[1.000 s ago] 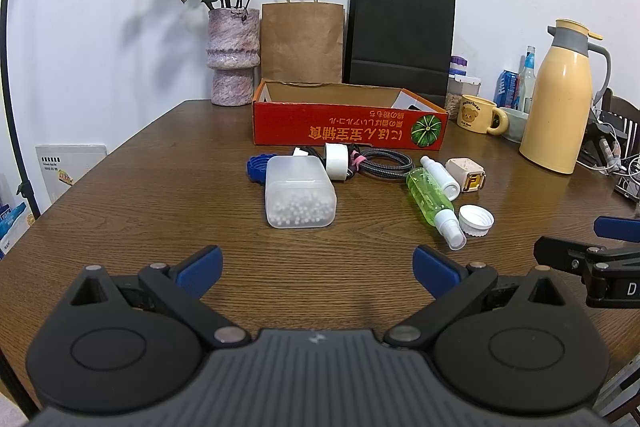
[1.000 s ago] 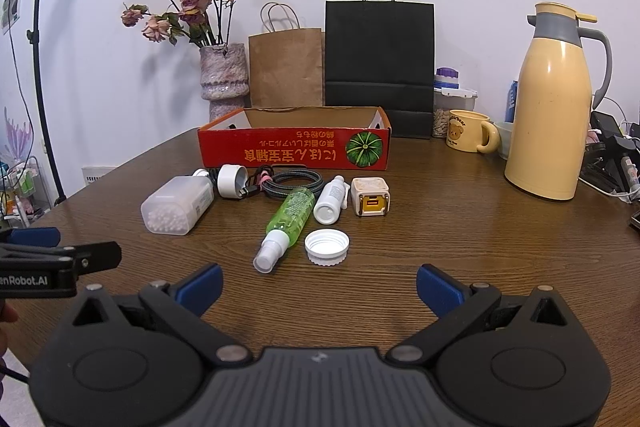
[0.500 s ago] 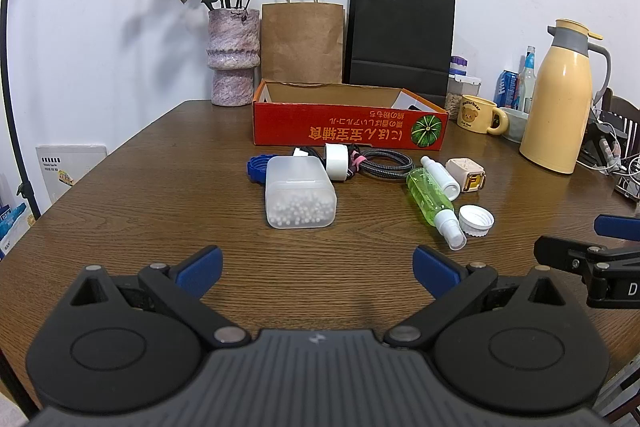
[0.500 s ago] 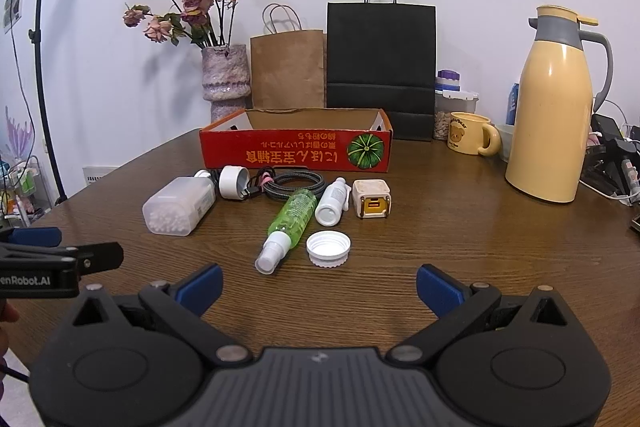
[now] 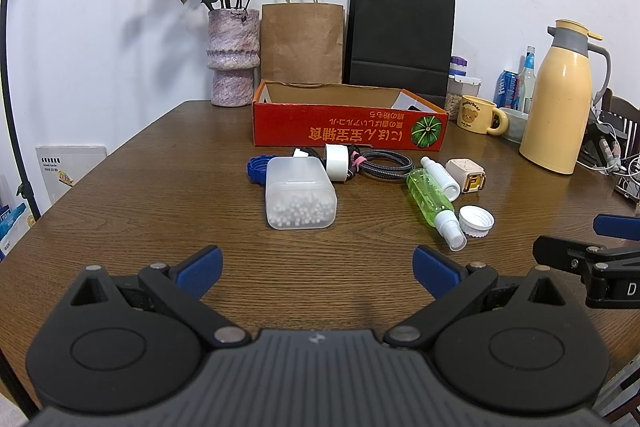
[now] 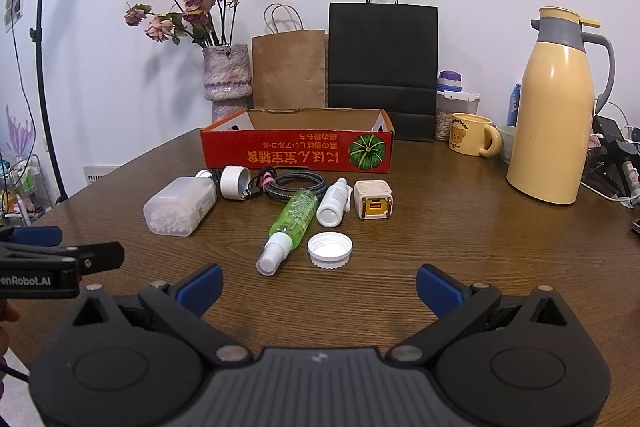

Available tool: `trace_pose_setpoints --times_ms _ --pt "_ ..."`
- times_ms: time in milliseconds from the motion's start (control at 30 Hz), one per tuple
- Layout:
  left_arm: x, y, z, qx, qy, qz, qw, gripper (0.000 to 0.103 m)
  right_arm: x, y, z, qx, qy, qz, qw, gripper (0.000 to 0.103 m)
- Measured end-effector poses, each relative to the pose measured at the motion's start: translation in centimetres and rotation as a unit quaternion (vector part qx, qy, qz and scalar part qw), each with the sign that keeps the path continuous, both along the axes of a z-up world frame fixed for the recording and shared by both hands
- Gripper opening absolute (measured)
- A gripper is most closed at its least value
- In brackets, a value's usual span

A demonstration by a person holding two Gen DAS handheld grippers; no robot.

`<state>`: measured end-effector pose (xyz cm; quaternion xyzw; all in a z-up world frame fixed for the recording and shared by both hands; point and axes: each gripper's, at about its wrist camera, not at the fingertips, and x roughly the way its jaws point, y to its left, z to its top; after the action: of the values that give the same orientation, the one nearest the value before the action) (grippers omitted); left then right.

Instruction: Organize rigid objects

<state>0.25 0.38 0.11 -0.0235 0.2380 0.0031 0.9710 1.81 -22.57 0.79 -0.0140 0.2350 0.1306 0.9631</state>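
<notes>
- Left claw (image 5: 316, 269): spread wide, blue-tipped fingers (image 5: 199, 265) apart and holding nothing, low over the brown wood-grain worktop (image 5: 140, 187).
- Right claw (image 6: 318, 283): likewise spread wide and holding nothing, level with the left one and just to its right.
- Straight ahead of the left claw: translucent box of white beads (image 5: 300, 197), lying flat, with a blue ring-shaped piece (image 5: 256, 167) touching its far left corner.
- Just beyond the box: white round cap (image 5: 337, 162) on its side against a coiled braided cable (image 5: 386, 167).
- Straight ahead of the right claw: green spray bottle (image 6: 294, 219) lying down, nozzle toward the claw; loose white screw lid (image 6: 330, 249) just right of the nozzle.
- Beyond the lid: small white bottle (image 6: 334, 205) lying beside the green one, then a cream cube charger (image 6: 374, 205) just to its right.
- Farther ahead, past the whole cluster: open red cardboard box (image 6: 296, 155) with a pumpkin print; contents hidden by its front wall.
- Far edge of the worktop, against a plain white wall: mottled vase of dried roses (image 6: 227, 75) ahead left, brown paper bag (image 6: 289, 69) and black paper bag (image 6: 382, 61) ahead centre.
- Ahead right of both claws: yellow bear mug (image 6: 470, 135) and tall cream thermos jug (image 6: 558, 123), well apart from the cluster.
- Far left of the left claw: black stand pole (image 5: 12, 115) beside the worktop.
</notes>
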Motion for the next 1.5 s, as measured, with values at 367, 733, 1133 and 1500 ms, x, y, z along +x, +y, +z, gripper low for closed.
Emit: trace_pose_setpoints --times_ms 367,733,1133,1500 --pt "0.1 0.4 -0.2 -0.004 0.003 0.002 1.0000 0.103 0.0 0.0 0.0 -0.001 0.002 0.001 1.000 0.103" --pt "1.1 0.7 -0.8 -0.010 0.014 0.011 0.9998 0.103 1.2 0.0 -0.9 -0.008 0.013 -0.003 1.000 0.103" --pt "3.4 2.6 -0.3 -0.013 0.013 0.046 0.9988 0.103 5.8 -0.2 -1.9 -0.040 0.031 -0.017 0.999 0.103" --pt "5.3 3.7 0.3 -0.008 0.014 0.069 0.9975 0.103 10.7 0.6 -3.1 -0.080 0.064 0.031 0.994 0.102"
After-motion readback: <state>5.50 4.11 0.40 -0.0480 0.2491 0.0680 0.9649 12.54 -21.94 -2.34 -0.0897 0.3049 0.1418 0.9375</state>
